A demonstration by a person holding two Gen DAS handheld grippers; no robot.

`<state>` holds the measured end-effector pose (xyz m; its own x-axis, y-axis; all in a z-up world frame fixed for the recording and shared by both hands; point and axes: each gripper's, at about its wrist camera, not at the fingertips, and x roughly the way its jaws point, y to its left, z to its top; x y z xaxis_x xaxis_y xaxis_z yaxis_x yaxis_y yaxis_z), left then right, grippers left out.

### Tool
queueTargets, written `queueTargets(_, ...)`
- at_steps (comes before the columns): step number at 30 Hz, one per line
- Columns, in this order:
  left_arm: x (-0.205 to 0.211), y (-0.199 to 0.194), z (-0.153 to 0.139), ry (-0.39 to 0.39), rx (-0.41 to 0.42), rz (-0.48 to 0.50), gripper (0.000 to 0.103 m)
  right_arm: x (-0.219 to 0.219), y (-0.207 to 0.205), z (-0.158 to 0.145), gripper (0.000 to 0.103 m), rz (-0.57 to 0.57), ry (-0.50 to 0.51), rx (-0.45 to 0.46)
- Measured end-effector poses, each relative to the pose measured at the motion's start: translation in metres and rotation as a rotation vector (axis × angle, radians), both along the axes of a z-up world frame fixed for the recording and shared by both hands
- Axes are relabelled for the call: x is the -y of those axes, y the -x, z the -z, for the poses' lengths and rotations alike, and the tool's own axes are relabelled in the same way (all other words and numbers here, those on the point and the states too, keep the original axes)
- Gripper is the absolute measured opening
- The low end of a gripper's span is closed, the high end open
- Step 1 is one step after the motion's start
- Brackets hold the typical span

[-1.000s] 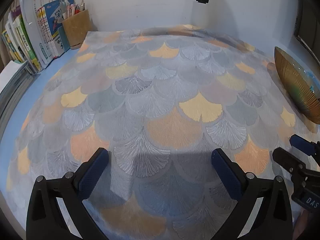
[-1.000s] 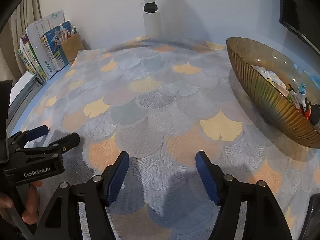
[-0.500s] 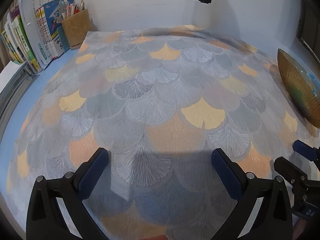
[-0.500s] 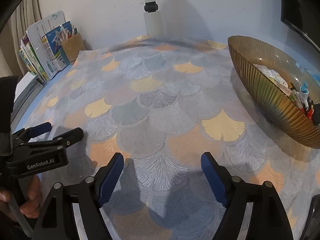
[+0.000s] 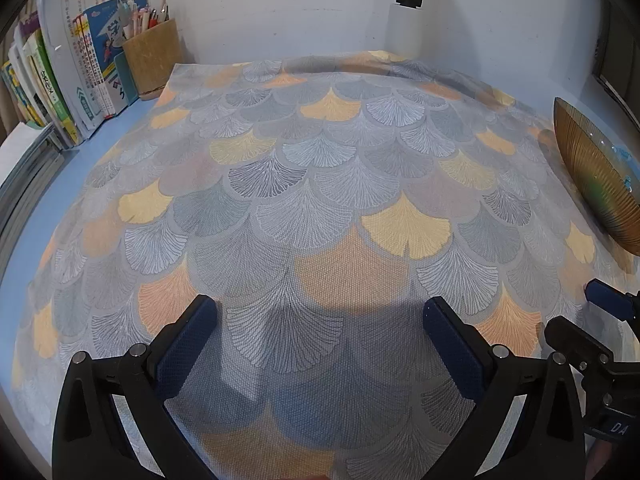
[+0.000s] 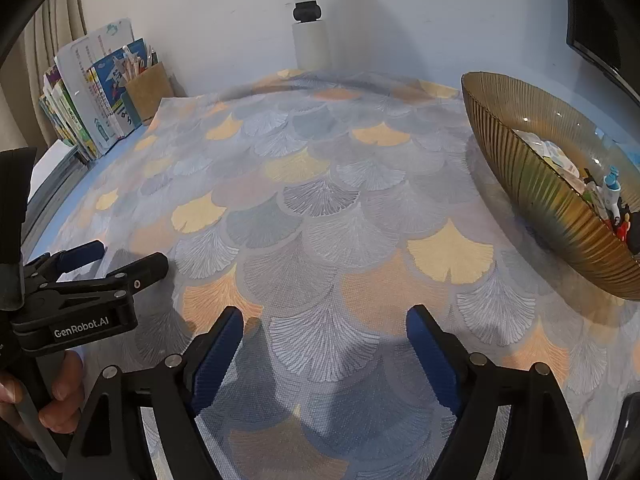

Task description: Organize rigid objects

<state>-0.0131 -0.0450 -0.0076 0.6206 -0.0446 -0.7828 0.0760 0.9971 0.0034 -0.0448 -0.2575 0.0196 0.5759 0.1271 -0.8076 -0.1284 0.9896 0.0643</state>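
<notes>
A ribbed amber glass bowl (image 6: 536,196) stands on the right of the fan-patterned tablecloth (image 6: 320,208). It holds several small items, among them a white and blue pen-like thing (image 6: 610,188) and pale packets (image 6: 554,154). The bowl's edge also shows in the left wrist view (image 5: 592,176). My left gripper (image 5: 320,340) is open and empty above the cloth near the front edge. It also shows in the right wrist view (image 6: 128,256). My right gripper (image 6: 324,344) is open and empty, to the left of the bowl. It also shows in the left wrist view (image 5: 576,312).
A row of books (image 5: 68,76) and a brown pen holder (image 5: 152,56) stand at the back left by the wall. A white pole (image 6: 308,28) rises at the back. A dark screen edge (image 6: 596,20) is at the upper right.
Both grippers have drawn back slightly toward the front edge; the right gripper's fingers opened a little wider. Nothing on the table has moved.
</notes>
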Motion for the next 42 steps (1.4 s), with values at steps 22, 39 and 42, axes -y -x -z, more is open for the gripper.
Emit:
queueTargets(22, 0.0007, 0.0002, 0.0004, 0.0, 0.0, -0.004, 0.103, -0.0035, 0.0017, 0.0012, 0.09, -0.01, -0.004, -0.005)
queueTargets(39, 0.0009, 0.0005, 0.0007, 0.0, 0.0, -0.005, 0.103, -0.0043, 0.0023, 0.0008, 0.091, -0.009, -0.006, -0.006)
queueTargets(42, 0.001, 0.0004, 0.0007, 0.0, 0.0, -0.005, 0.103, -0.0047, 0.0019, 0.001, 0.091, -0.01, -0.004, -0.007)
